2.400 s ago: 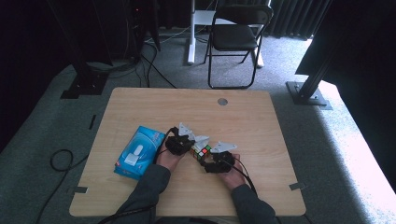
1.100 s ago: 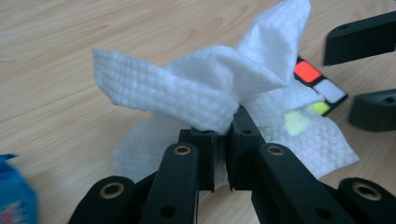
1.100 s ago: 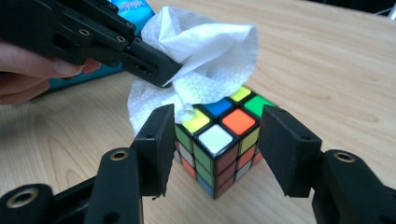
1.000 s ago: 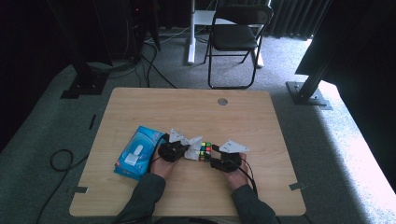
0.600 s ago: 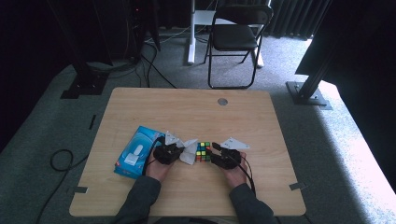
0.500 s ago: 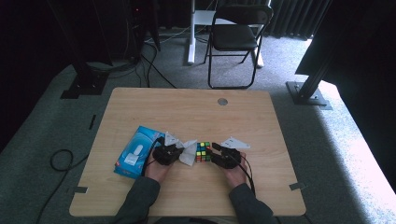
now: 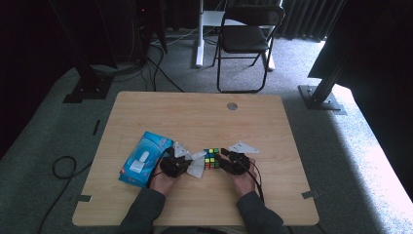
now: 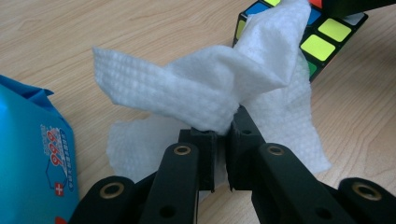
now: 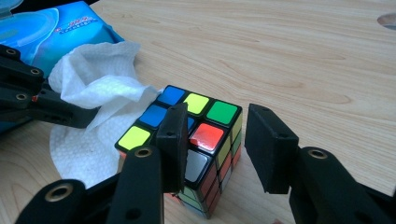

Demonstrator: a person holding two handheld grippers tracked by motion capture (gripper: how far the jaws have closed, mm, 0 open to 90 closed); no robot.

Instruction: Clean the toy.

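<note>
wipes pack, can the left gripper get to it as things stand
Probably not without letting go first: the left gripper is shut on the white wipe. The blue wipes pack lies right beside it on the table, with nothing between.

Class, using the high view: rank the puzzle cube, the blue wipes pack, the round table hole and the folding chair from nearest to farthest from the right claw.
1. Puzzle cube, just left of the right claw.
2. Blue wipes pack, farther left.
3. Round table hole, near the far edge.
4. Folding chair, beyond the table.
</note>
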